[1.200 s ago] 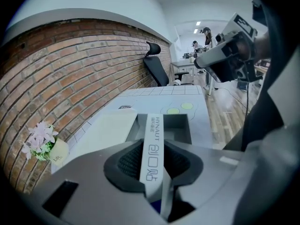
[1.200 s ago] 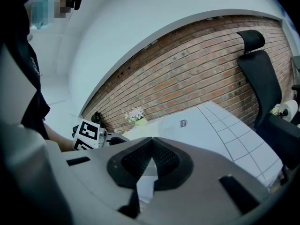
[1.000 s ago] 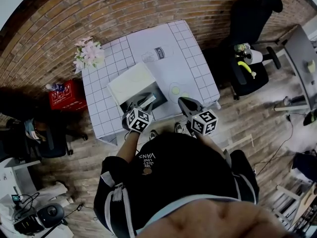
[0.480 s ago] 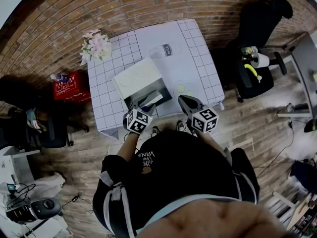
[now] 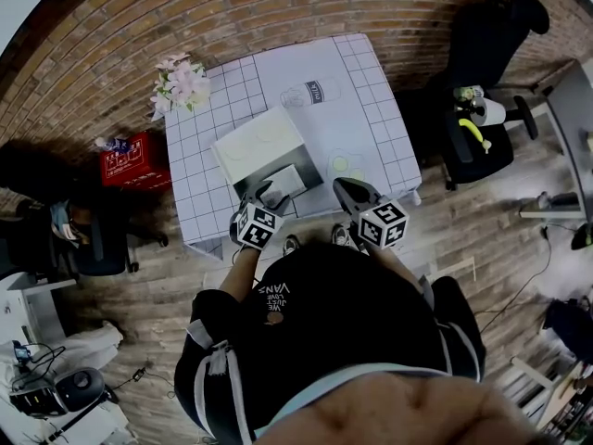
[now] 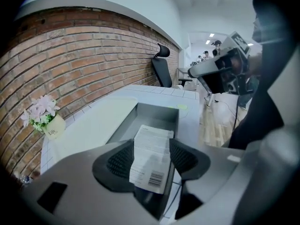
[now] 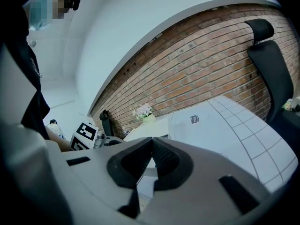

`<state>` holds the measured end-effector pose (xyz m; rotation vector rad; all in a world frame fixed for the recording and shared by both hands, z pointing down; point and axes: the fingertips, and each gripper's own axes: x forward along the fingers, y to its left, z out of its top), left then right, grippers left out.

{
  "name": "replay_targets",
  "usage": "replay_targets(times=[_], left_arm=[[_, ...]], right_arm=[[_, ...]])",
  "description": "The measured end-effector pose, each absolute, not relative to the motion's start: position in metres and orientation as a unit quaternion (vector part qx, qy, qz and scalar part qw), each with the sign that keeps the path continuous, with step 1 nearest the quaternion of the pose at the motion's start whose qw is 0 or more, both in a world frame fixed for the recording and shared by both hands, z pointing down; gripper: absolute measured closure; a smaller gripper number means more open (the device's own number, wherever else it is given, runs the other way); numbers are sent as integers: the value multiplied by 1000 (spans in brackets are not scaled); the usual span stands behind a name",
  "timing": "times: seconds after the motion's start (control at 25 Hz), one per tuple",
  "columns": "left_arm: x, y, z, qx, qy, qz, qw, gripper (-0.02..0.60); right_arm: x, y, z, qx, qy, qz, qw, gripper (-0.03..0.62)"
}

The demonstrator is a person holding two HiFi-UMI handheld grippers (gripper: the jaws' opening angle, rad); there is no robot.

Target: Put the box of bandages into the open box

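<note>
My left gripper (image 6: 152, 144) is opening its fingers, and the box of bandages (image 6: 151, 165) sits in the gap between them. The pads look to be just clear of its sides rather than pressing on it. It lies lengthwise, its far end pointing to 12 o'clock and reaching down into the open box (image 6: 158, 115). Its near, barcoded end is level with that box's near wall. I can't tell whether it lies flat on the bottom or leans on that wall.

My right gripper (image 7: 151, 140) has its fingers brought together with nothing between them. It hangs over the tabletop (image 5: 361, 128) at about 3 o'clock from the open box, playing no part.

The white lid (image 5: 258, 140) lies at 11 o'clock of the open box, touching it.

I judge the placing nearly done, since the carry is over and the release is under way. What is left is to lift the left gripper away without dragging the bandages back out, then check that they have dropped fully inside.
</note>
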<state>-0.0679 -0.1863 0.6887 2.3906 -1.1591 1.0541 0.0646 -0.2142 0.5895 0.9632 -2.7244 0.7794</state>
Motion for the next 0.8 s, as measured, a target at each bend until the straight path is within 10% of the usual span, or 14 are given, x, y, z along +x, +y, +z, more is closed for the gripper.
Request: replay_targets(times=[0.8], left_arm=[[-68,-209,663,822,-462,313,114,354]], right_arm=[[75,-216,576,304,-917,253,45,594]])
